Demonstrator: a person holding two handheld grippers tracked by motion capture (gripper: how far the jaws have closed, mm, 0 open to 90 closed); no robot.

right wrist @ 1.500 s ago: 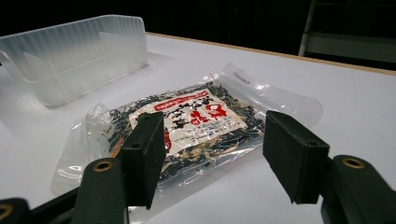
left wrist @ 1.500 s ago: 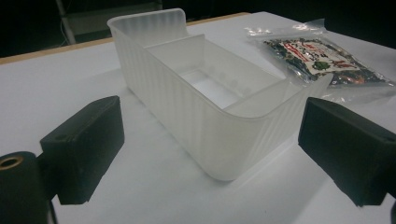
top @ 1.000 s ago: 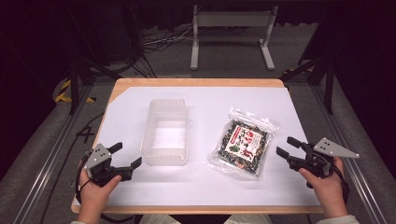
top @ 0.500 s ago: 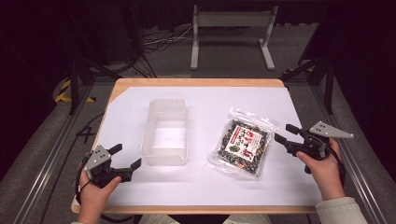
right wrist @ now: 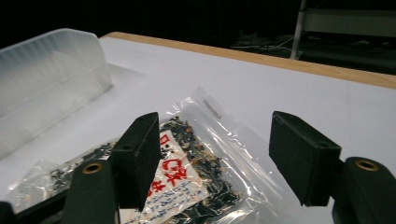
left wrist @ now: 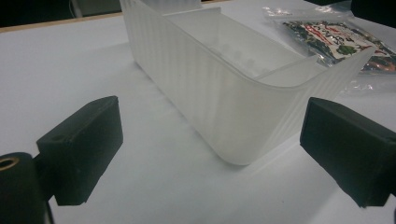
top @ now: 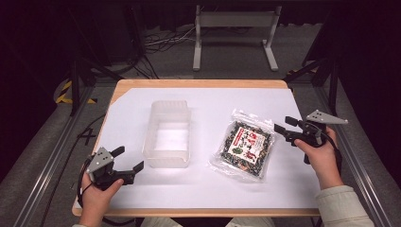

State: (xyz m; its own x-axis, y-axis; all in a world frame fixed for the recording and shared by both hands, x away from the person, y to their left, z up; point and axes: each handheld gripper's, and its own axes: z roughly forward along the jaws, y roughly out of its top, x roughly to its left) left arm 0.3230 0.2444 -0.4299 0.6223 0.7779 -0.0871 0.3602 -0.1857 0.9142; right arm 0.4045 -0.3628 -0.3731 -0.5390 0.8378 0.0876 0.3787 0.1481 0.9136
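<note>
A clear plastic bag of dark dried food with a red-and-white label (top: 245, 145) (right wrist: 187, 182) (left wrist: 334, 39) lies flat on the white table, right of centre. An empty translucent ribbed tub (top: 169, 134) (left wrist: 224, 79) (right wrist: 44, 79) stands at the middle. My right gripper (top: 285, 127) (right wrist: 219, 158) is open, hovering just above the bag's right edge with nothing between its jaws. My left gripper (top: 127, 159) (left wrist: 210, 154) is open near the front left, pointing at the tub's near corner and apart from it.
The white sheet covers a wooden table (top: 198, 84) whose edges show at the back and front. A metal stand (top: 234, 28) and cables lie on the dark floor behind. Bare white surface lies between tub and bag.
My right gripper has moved forward and left, from the table's right front toward the bag's right edge. The left gripper has stayed in place.
</note>
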